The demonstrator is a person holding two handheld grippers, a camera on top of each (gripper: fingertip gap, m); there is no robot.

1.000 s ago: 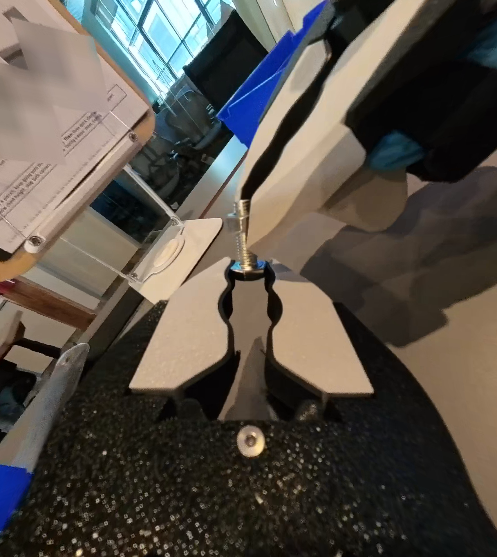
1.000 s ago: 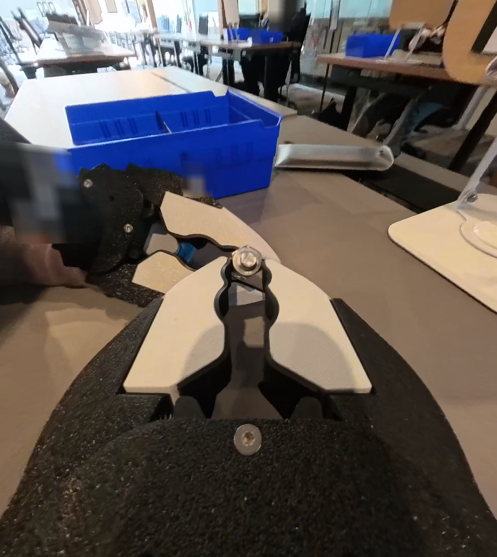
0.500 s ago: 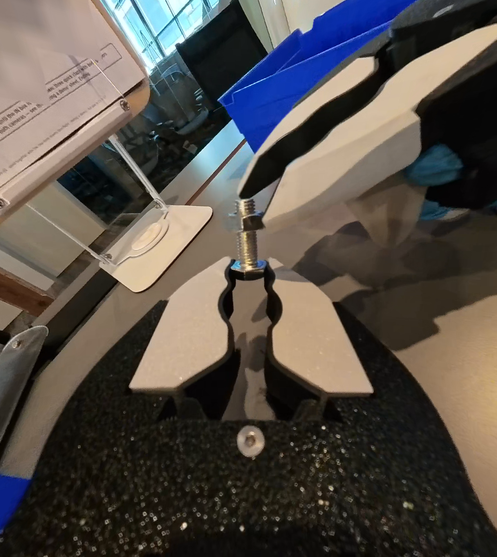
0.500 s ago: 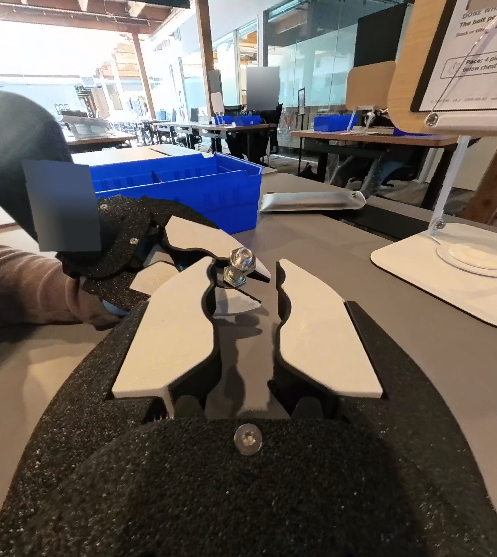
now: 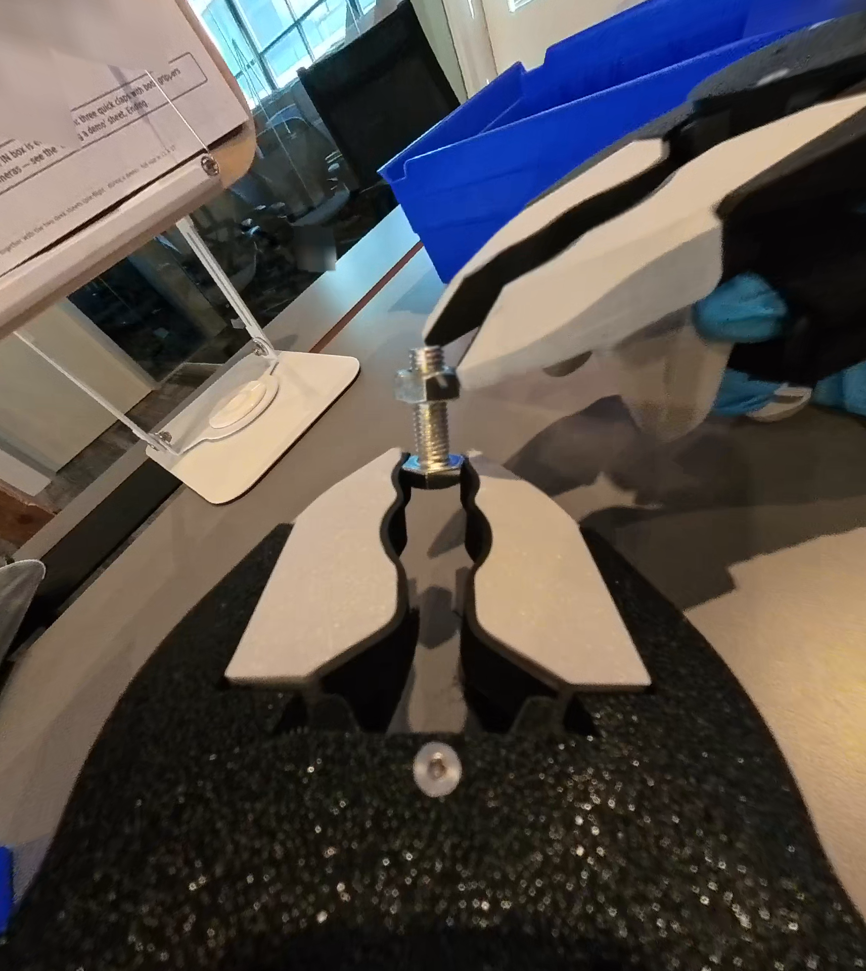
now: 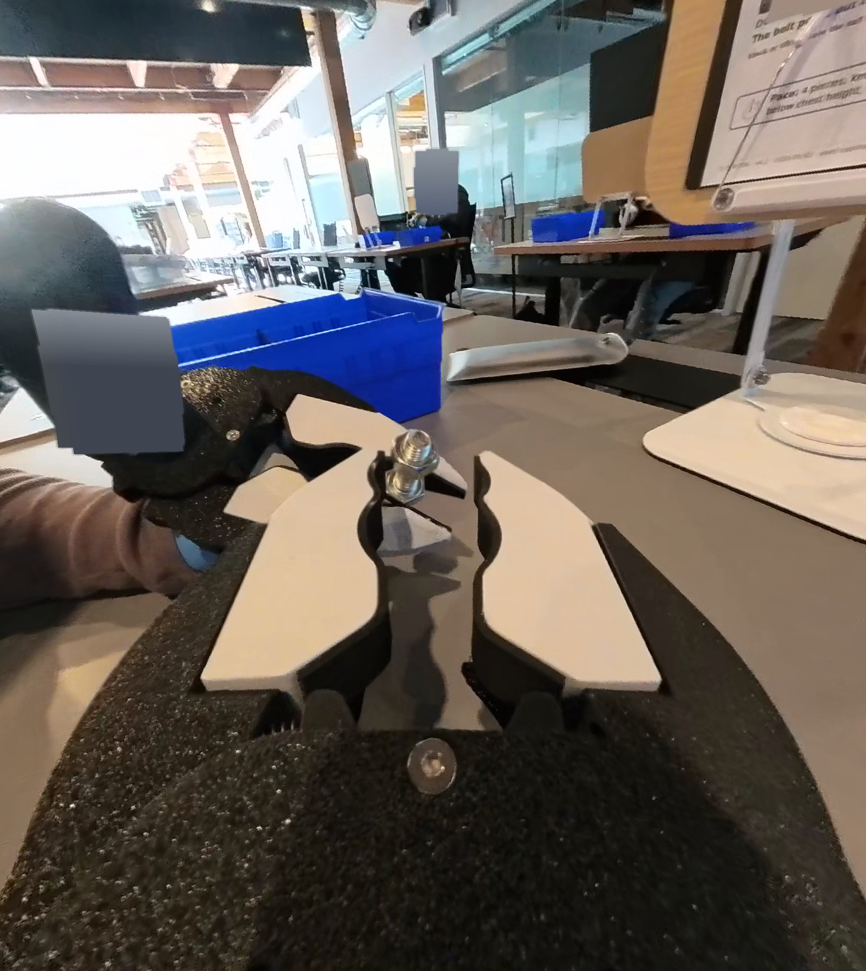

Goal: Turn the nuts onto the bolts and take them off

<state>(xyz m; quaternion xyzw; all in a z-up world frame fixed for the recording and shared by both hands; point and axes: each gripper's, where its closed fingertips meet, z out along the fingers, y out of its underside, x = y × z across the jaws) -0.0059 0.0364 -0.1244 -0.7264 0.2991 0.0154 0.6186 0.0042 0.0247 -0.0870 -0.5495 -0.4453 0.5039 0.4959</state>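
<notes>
Grey table (image 6: pixel 735 604) surface is lying bare around both grippers, with open room toward 3 o'clock in the right wrist view. Blue bin (image 6: pixel 367 352) is sitting at 11 o'clock, a white sign stand base (image 6: pixel 788 473) at 2 o'clock, both well apart from the work.

Left gripper (image 5: pixel 433 470) is lying low over the table, fingers clamped on the bolt (image 5: pixel 429 431) head, so the shank is standing upright at 12 o'clock from the tips.

Right gripper (image 6: pixel 425 467) is coming in from 2 o'clock in the left wrist view, fingers spread apart, gripping nothing. Nut (image 5: pixel 426 386) is sitting high on the thread, near the shank's top; one right fingertip (image 5: pixel 451 336) is touching or just beside it.
</notes>
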